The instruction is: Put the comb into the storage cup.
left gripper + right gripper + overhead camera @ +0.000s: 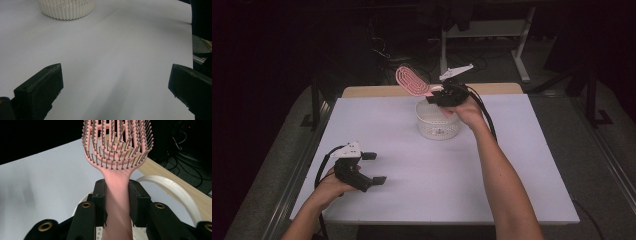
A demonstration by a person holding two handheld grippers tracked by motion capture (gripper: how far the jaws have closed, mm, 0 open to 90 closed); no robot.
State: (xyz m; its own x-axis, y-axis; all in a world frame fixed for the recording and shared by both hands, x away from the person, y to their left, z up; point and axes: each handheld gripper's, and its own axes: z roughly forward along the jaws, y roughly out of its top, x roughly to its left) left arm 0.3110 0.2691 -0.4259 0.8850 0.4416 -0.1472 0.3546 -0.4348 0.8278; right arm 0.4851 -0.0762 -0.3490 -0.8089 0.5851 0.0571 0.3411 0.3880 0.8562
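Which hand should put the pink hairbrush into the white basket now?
Right. The right gripper is shut on the pink hairbrush by its handle, directly above the white basket. The left gripper rests open at the table's near edge, away from the basket.

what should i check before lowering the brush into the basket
1. Grip: right gripper shut on the brush handle, pads on both sides: ok.
2. Position: in the high view the brush is held above the basket, head tilted up and to the left: ok.
3. Basket upright on the table: ok.
4. Basket inside free of other things: cannot tell, the hand covers part of it.
5. Left gripper open, resting low near the table edge, apart from the basket: ok.
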